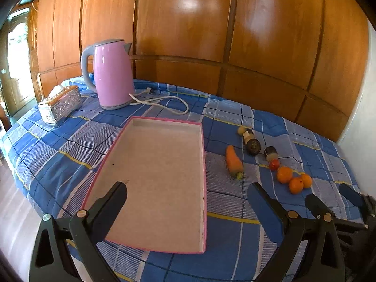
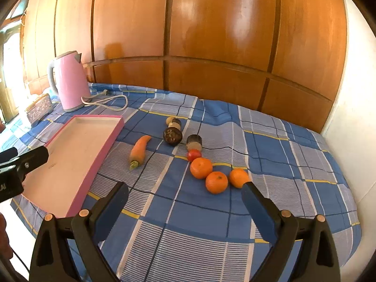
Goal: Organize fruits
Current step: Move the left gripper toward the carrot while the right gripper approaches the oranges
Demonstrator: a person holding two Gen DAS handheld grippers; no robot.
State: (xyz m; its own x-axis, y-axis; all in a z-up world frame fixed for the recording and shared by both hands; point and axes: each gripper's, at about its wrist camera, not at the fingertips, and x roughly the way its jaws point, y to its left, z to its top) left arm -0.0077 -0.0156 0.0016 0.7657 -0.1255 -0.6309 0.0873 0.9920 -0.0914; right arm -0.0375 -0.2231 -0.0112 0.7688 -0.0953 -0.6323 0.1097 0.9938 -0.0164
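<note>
Left wrist view: the left gripper [image 1: 188, 196] is hovering with its fingers [image 1: 117, 192] spread wide and holding nothing, over the near end of a shallow pink-rimmed tray [image 1: 204, 164], which is lying empty on a desk covered by a blue plaid cloth [image 1: 58, 155]. To the right of the tray, on the cloth, a carrot [image 1: 233, 161] is lying with its green stub toward the camera. Beyond it, three dark cut pieces with pale ends, kind not clear [image 1: 252, 144], are sitting in a loose row. A small red tomato [image 1: 274, 164] is resting just before three oranges [image 1: 284, 174], which are clustered together. The right gripper [image 1: 333, 199] is showing at the lower right edge. At the back left, a pink electric kettle [image 1: 112, 75] is standing with its white cord [image 1: 164, 103] trailing, beside a silver embossed box [image 1: 60, 105]. Wooden panelling [image 1: 211, 23] is rising behind.

Right wrist view: the right gripper [image 2: 185, 192] is hanging with fingers [image 2: 256, 199] fully parted and empty, the right one just in front of the rightmost orange. The oranges [image 2: 201, 168], tomato [image 2: 193, 155], carrot [image 2: 139, 151] and dark pieces [image 2: 172, 136] are lying ahead, apart from the tray [image 2: 103, 145] at left. The left gripper [image 2: 28, 158] is reaching over the tray. The kettle [image 2: 70, 82] is standing behind.
</note>
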